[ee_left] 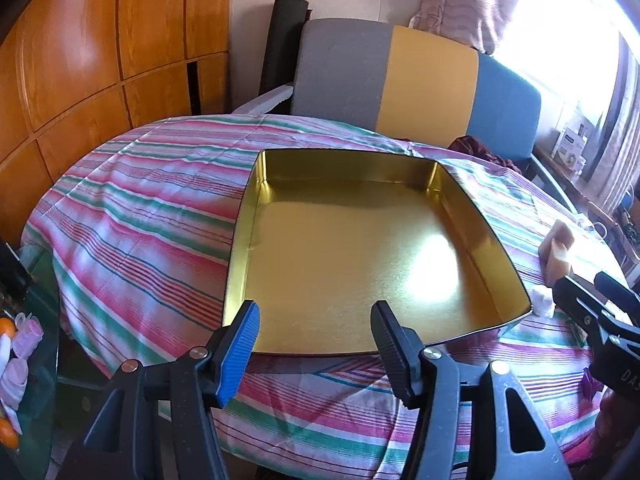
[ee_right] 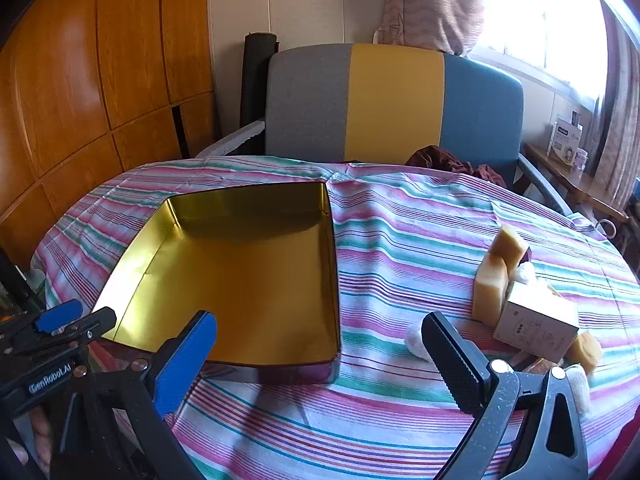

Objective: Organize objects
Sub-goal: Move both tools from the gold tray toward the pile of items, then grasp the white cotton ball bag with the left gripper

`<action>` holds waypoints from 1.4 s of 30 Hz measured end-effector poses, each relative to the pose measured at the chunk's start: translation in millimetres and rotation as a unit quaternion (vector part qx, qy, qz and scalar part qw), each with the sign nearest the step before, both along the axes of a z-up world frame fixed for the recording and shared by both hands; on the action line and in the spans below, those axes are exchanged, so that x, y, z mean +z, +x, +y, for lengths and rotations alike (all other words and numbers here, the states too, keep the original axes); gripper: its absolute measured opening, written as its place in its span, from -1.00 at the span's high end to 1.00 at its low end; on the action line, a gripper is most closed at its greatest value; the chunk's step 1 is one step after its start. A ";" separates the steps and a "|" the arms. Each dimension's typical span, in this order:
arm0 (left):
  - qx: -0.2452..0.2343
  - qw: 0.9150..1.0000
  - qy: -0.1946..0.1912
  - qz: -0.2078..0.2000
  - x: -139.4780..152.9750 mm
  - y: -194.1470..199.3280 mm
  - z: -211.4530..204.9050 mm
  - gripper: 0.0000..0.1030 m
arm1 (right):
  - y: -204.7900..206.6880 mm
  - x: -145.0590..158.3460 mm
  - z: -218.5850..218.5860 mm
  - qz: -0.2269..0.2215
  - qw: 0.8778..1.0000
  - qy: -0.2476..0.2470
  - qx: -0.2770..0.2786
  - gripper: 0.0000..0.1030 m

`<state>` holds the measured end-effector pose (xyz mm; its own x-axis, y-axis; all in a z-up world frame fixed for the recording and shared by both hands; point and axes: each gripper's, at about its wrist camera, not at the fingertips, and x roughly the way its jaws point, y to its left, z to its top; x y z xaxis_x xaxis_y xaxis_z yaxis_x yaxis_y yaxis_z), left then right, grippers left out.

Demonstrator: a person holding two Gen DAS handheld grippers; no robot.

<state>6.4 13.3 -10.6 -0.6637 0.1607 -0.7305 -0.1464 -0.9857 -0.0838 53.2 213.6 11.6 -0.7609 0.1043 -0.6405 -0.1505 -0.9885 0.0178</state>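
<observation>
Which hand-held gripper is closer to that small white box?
Right. The right hand-held gripper hovers open just beside the white box; the left hand-held gripper sits across the gold tin.

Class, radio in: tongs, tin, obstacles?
Left tongs and right tongs open, empty. Gold tin empty. Soap blocks, small box outside tin. Nothing blocking.

Daylight floods from the window (ee_right: 532, 12), overexposed at upper right; glare spots the gold tin (ee_left: 424, 264); fisheye bends the edges, corners dark.

On the table (ee_right: 400, 220), blocks (ee_right: 490, 292) lie right of the tin (ee_right: 248, 276).
</observation>
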 end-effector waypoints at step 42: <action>-0.421 0.901 -0.085 -0.063 -34.1 -18.2 293.8 -0.13 | 124.6 -26.7 216.6 -0.065 0.966 -0.228 -0.101 -1.00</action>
<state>-11.8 307.2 -44.6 -0.2683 0.4469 -0.8534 -0.8477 -0.5303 -0.0112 177.8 430.2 -15.1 -0.6650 -0.0734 -0.7432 -0.3691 -0.8328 0.4125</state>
